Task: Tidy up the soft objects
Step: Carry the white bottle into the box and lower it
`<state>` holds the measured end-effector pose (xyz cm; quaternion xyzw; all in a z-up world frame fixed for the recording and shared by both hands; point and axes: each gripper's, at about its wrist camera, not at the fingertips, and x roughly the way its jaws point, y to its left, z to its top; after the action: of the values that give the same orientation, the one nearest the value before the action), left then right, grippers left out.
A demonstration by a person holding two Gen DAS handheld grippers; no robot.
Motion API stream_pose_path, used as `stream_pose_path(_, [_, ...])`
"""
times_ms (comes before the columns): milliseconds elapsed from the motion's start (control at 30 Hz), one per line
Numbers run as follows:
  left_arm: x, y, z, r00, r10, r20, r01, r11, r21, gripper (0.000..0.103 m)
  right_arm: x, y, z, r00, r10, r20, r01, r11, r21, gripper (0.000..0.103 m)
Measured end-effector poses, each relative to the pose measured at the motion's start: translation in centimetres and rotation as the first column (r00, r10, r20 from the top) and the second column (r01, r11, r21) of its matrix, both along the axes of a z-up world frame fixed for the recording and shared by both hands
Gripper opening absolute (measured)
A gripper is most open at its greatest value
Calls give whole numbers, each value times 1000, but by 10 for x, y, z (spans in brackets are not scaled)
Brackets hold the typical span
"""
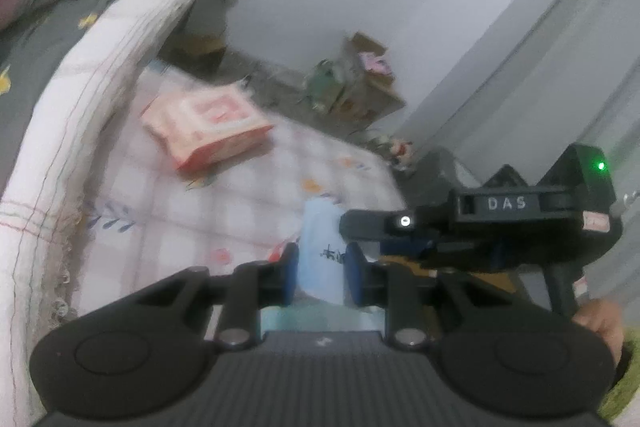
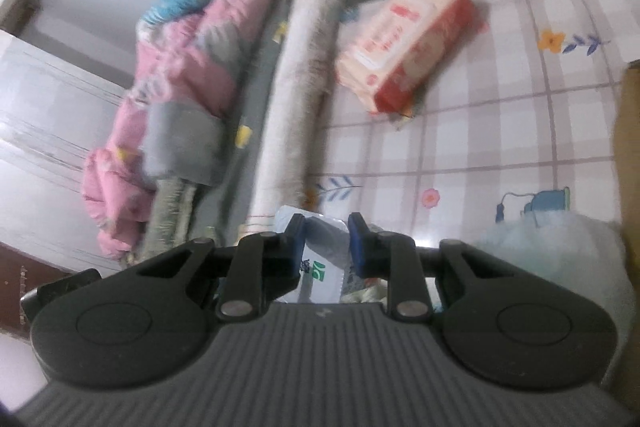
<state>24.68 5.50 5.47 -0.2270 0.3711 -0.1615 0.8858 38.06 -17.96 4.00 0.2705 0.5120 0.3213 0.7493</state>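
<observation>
So far little looks sorted, judging by how things lie. Take the checked mat (image 2: 500, 131) as the landmark, a pale sheet printed with small flowers. Along one edge of it runs the bed (image 1: 48, 39), with a rolled white quilt (image 2: 296, 99) bordering the mat and a pink bundle of bedding (image 2: 176, 79) further onto the bed, away from the mat. Beyond the mat's far edge, against the wall, stands a cardboard box (image 1: 372, 83) with odd items in it; what they are is too blurred to tell.

On the mat itself, near the quilt side, lies the red-and-cream soft pack (image 1: 208, 127), alone and apart from both tools. It appears still to be dealt with. A fluffy pale blue mass (image 2: 560, 259) sits at the mat's near corner beside a brown cardboard wall (image 2: 628, 187), possibly the collecting place, though I cannot tell for sure.

Above the mat's near part, the left gripper (image 1: 322, 269) pinches a light blue packet (image 1: 320, 239) between its blue pads. The right gripper (image 2: 326, 243) is closed likewise on a pale packet with green print (image 2: 322, 263). Whether these are one packet or two I cannot tell. In the left view the two tools sit just beside one another.

My judgement: an early-to-middle stage, with whatever is gripped in transit and the soft pack left.
</observation>
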Motion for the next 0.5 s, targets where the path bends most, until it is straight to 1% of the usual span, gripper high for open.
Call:
stream_pose_path(133, [-23,-35,23,998,-50,39,50,999,-2,25,-38,-44,25,998,-58,35,57,998,42,22])
stream_pose_path(233, [-38,-71,33,992,-117,53,117,993,0,25,-71,-85,37,990,-125,58,121,991,64,22])
stream_pose_path(367, [-52,-124,31,973,-223,56,223,975,1,25,-116,-146,42,972,-224,64,220,973,66,23])
stream_pose_path(500, [-60,-181,18,943,-332,26,332,943,-10,25,-160,-209,35,945,-326,38,324,945,45,23])
